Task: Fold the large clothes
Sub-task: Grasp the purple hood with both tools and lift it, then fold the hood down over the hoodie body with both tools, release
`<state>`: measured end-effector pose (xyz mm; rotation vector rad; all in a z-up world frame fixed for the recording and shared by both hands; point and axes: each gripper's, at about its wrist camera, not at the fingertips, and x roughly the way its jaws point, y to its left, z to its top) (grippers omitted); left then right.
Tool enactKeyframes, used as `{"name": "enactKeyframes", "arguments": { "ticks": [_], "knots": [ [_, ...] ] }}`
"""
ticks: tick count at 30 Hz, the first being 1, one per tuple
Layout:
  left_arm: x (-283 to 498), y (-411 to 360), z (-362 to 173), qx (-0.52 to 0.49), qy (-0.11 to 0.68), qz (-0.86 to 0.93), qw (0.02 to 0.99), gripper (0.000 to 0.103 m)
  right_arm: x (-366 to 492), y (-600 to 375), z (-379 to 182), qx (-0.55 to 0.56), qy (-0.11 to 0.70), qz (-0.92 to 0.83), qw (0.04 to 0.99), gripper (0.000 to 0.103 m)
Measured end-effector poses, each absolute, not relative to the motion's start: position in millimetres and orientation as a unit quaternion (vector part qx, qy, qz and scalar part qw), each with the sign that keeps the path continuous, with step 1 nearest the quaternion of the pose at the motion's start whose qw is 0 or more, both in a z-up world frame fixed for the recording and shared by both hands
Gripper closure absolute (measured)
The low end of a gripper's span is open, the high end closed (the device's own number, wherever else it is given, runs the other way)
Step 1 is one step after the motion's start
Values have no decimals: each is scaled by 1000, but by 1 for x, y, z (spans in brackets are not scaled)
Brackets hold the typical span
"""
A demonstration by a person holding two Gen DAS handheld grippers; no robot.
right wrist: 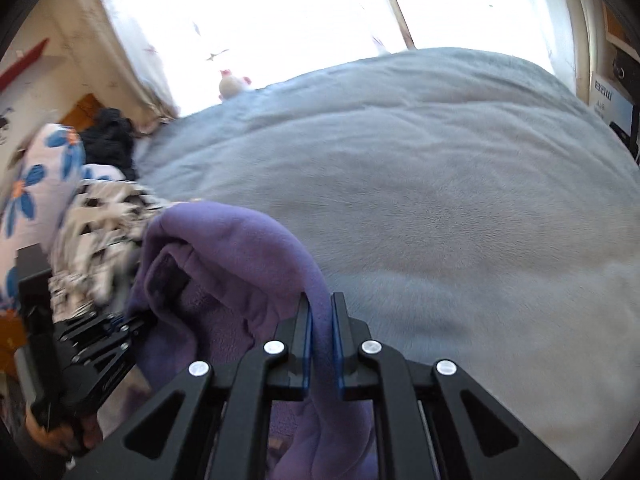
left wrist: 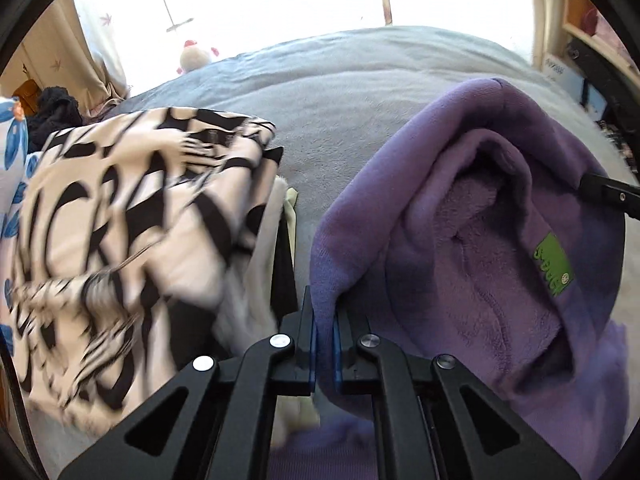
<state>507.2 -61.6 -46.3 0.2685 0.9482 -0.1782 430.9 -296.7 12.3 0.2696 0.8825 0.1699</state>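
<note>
Purple fleece garment (left wrist: 472,240) hangs pinched at two edges — left gripper (left wrist: 324,320) clamps one fold, right gripper (right wrist: 320,320) clamps another — lifted above the grey blanket (right wrist: 440,200). Beside it lies a black-and-white patterned cloth (left wrist: 132,216), blurred.

the hooded garment (left wrist: 460,216) is purple, paler and fleecy inside, with a small bright green label (left wrist: 554,266). beside it lies a cream cloth (left wrist: 120,216) patterned with bold black lettering, and the bed cover (right wrist: 440,184) is pale grey-blue. the pillow (right wrist: 36,184) is white with blue flowers; both claws are black with blue pads.
</note>
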Motion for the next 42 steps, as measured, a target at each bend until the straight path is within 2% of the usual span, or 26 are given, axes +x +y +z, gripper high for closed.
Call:
{"name": "enactKeyframes", "arguments": {
  "ticks": [8, 16, 18, 24, 31, 33, 35, 36, 37, 39, 42],
  "knots": [
    [389, -36, -14, 99, 427, -145, 887, 99, 319, -272, 51, 96, 370, 126, 915, 95],
    [287, -11, -51, 97, 438, -195, 872, 98, 211, -248, 20, 32, 356, 115, 927, 94],
    [264, -5, -66, 89, 464, -204, 857, 97, 190, -246, 7, 21, 365, 112, 924, 91],
    [232, 9, -100, 90, 508, -200, 833, 97, 155, -240, -31, 3, 422, 94, 902, 90],
    [213, 24, -105, 39, 535, -218, 815, 92, 124, -249, -43, 77, 459, 105, 879, 89],
    [206, 26, -100, 21, 538, -228, 811, 87, 115, -248, -42, 96, 464, 113, 873, 88],
    [204, 30, -97, -2, 541, -243, 805, 69, 109, -247, -39, 124, 465, 129, 867, 79],
    [201, 33, -96, -19, 544, -251, 801, 62, 107, -246, -38, 136, 465, 135, 865, 71],
    [199, 35, -95, -33, 543, -255, 799, 50, 104, -245, -38, 152, 463, 143, 861, 63],
    [194, 39, -94, -61, 536, -267, 798, 46, 100, -244, -39, 172, 462, 155, 856, 57],
    [194, 39, -99, -86, 534, -279, 793, 46, 101, -236, -47, 188, 468, 160, 849, 56]
  ]
}}
